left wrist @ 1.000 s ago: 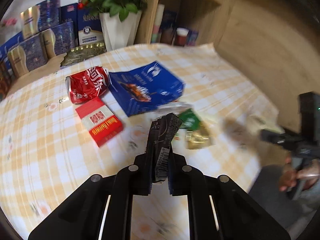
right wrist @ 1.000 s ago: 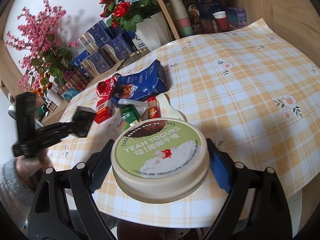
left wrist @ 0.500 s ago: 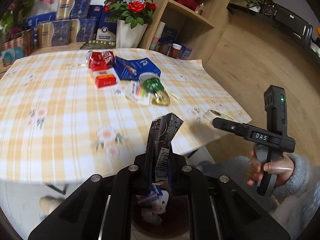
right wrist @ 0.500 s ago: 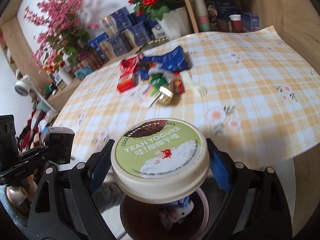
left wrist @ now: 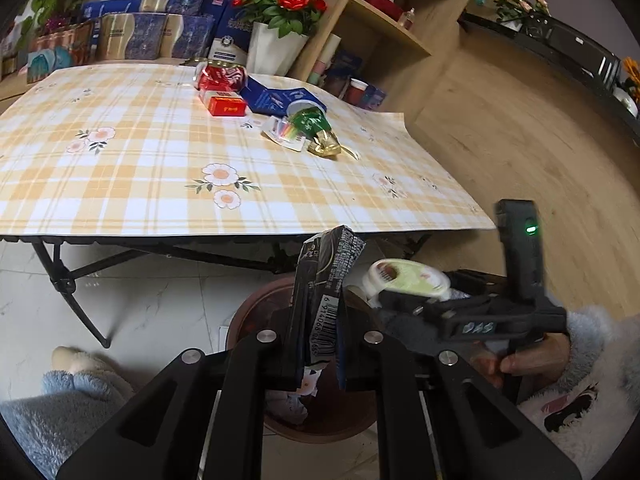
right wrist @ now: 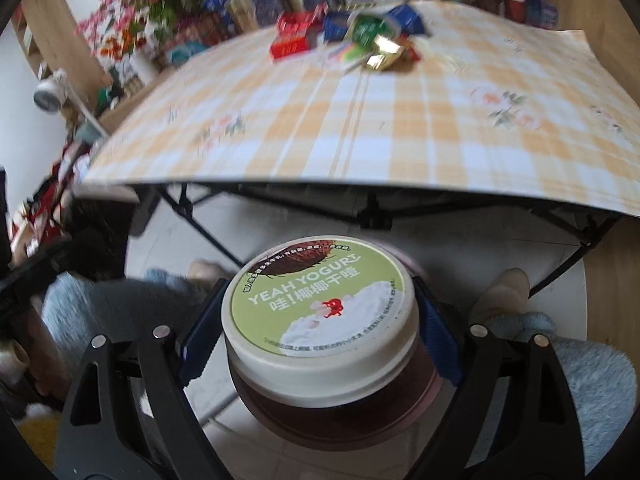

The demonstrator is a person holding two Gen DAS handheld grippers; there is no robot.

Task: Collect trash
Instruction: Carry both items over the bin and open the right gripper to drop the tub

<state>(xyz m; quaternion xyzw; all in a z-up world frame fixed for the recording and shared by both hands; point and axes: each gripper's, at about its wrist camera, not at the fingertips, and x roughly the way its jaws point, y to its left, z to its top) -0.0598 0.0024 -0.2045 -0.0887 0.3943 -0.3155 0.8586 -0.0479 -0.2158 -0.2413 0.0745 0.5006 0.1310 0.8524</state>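
My left gripper (left wrist: 318, 354) is shut on a black crumpled wrapper (left wrist: 324, 292) with a barcode, held upright above a brown round bin (left wrist: 256, 312) on the floor. My right gripper (right wrist: 320, 320) is shut on a yogurt tub (right wrist: 320, 304) with a green lid, its blue pads pressed to both sides, right over the same bin (right wrist: 332, 420). In the left wrist view the tub (left wrist: 404, 278) and the right gripper (left wrist: 472, 312) hang over the bin's right side. More trash lies on the checked table (left wrist: 160, 184): a red pack (left wrist: 226, 105), a blue bag (left wrist: 276, 96), a green and gold wrapper (left wrist: 316, 132).
The bin stands in front of the table's near edge, beside its black folding legs (left wrist: 76, 300). A person's fluffy blue slippers (left wrist: 60, 392) flank the bin on the tiled floor. A wooden shelf (left wrist: 384, 24) and a vase of red roses (left wrist: 276, 32) stand behind the table.
Both grippers have drawn back from over the table and sunk to just above the floor bin, each keeping hold of its item. The right gripper has come in close beside the left.
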